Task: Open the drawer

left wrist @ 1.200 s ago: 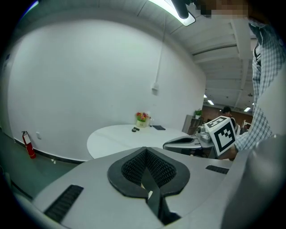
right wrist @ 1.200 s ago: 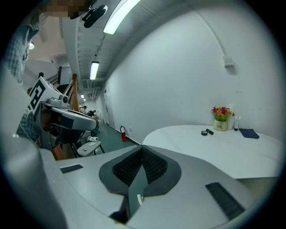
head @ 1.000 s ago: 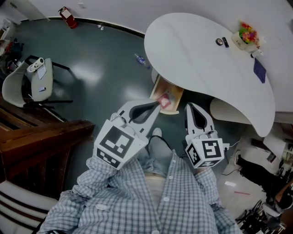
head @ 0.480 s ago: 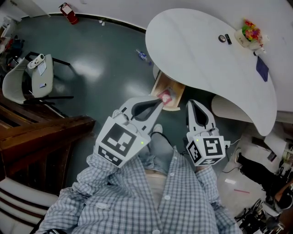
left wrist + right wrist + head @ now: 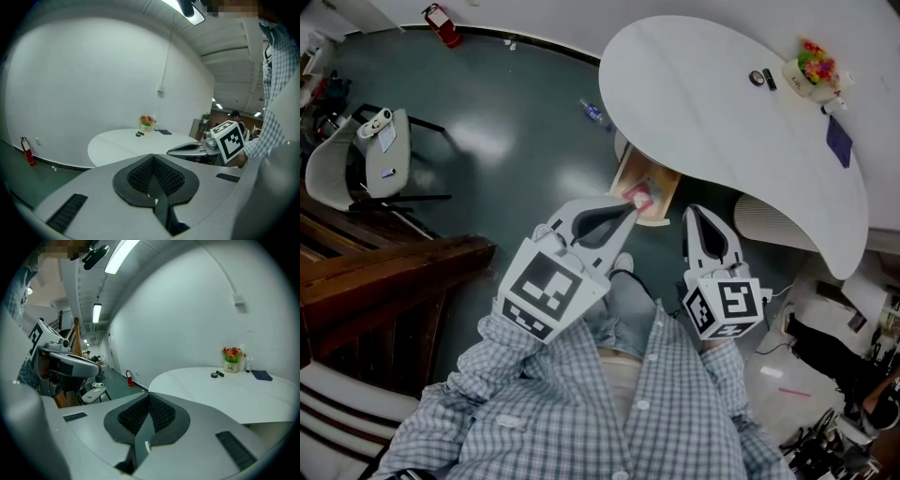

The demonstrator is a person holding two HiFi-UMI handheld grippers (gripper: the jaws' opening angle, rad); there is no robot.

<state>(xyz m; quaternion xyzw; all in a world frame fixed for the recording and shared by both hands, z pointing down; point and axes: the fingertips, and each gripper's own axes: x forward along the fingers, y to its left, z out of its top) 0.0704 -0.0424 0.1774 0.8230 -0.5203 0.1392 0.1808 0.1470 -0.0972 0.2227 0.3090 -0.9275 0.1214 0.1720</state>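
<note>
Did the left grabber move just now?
No, not so you'd notice. The left gripper points at the front end of the open drawer under the white table, same as before.

Drawer half under table; contents indistinct.

Over the last second the left claw has crept forward and a little to the right, so in the head view its closed tip now overlaps the near edge of the open drawer rather than sitting just short of it. The head view itself has shifted too: the desk and the floor beyond sit slightly higher in the picture. Most of this happened early, with little change in the last half second.
</note>
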